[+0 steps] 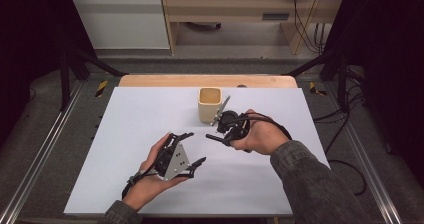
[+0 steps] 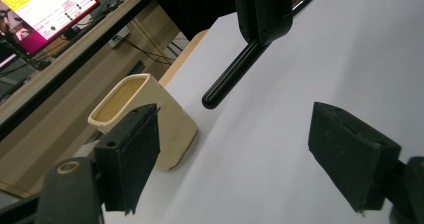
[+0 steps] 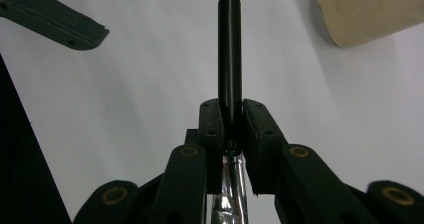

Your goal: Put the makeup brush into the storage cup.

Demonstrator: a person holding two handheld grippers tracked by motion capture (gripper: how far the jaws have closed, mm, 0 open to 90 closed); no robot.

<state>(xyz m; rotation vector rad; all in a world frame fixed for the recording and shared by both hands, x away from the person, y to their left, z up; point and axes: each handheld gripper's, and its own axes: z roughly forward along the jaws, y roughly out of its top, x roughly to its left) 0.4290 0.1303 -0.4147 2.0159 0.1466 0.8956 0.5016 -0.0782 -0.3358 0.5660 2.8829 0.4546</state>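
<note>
Nearest the high camera, the left gripper [image 1: 194, 148] lies in the person's left hand [image 1: 150, 176] low over the white table [image 1: 125, 134], its jaws spread wide with nothing between them. Its own view shows the two black pads [image 2: 132, 154] well apart, the bare table between them. Farther along, the right gripper [image 1: 216, 138] sits in the right hand [image 1: 260, 136], its jaws clamped tight on a black pen [image 3: 230, 49], which sticks straight out past the jaw tips and points towards the left gripper. Just beyond the right gripper, a cream square cup [image 1: 209, 104] stands upright on the table, its mouth open.
</note>
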